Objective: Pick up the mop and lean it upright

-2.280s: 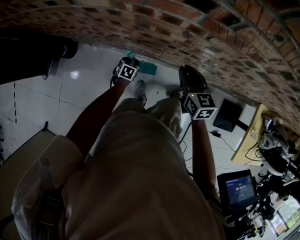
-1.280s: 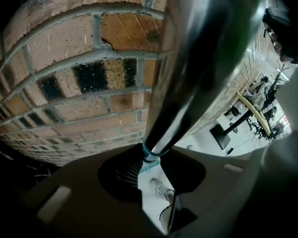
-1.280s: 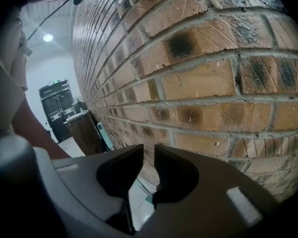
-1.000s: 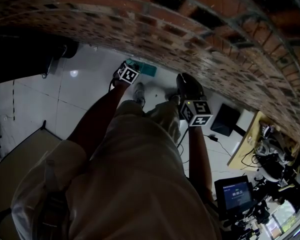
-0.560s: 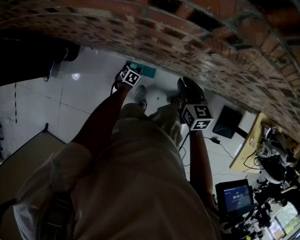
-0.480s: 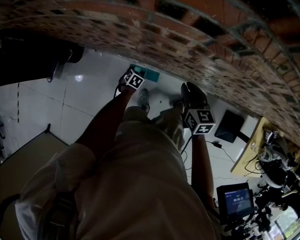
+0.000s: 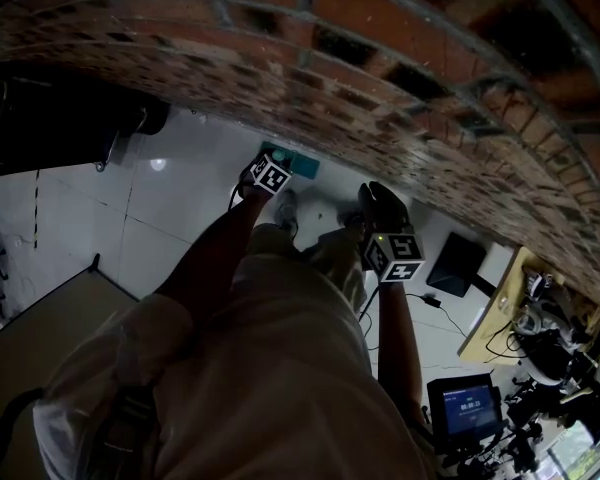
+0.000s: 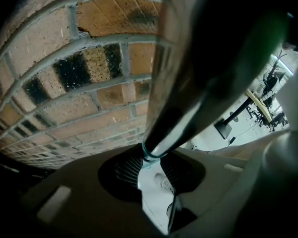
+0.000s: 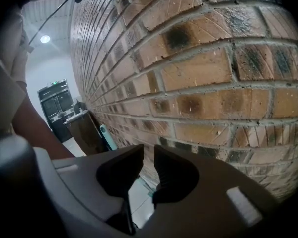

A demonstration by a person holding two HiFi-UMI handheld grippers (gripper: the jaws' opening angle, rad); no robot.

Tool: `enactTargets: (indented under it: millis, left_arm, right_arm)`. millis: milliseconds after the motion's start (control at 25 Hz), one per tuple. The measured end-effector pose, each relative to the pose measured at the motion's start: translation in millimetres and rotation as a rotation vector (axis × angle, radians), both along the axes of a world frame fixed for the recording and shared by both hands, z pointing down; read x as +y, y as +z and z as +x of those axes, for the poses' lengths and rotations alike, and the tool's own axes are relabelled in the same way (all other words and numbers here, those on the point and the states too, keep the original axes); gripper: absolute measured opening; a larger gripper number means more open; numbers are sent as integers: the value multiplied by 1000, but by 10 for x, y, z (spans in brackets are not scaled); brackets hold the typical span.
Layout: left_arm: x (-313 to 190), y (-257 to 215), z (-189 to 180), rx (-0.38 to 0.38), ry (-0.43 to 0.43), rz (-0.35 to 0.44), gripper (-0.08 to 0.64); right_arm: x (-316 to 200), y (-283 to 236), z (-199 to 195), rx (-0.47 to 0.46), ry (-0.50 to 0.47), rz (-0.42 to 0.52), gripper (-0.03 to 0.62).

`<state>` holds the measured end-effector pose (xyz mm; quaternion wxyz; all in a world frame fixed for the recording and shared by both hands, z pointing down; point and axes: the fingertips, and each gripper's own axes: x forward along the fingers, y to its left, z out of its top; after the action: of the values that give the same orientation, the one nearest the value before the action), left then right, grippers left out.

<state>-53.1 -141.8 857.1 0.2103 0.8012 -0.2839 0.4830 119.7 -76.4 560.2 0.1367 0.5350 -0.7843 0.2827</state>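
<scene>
Mop handle (image 8: pixel 176 113) clamped between the ribbed pads of the left gripper (image 8: pixel 151 163), right at a teal ring (image 8: pixel 149 156), jaws closed down to the pole's width. Rising steeply from the grip, close along the brick wall (image 8: pixel 89 68). Gripped low and angled that way, probably, to settle the pole against the bricks before any release. Teal mop head (image 7: pixel 294 159) apparently down on the pale floor (image 7: pixel 180 208) at the wall's foot, likely serving as the pivot. Right gripper (image 9: pixel 148 155) empty, jaws only a narrow slit apart, aimed at the same wall; seemingly in reserve against a slip.
</scene>
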Motion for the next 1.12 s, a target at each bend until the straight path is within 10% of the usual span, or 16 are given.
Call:
enactTargets:
  millis: [1120]
  left_arm:
    - [-223, -37, 198, 2, 15, 23, 130]
  right_arm:
    - [76, 53, 179, -8, 38, -11, 69]
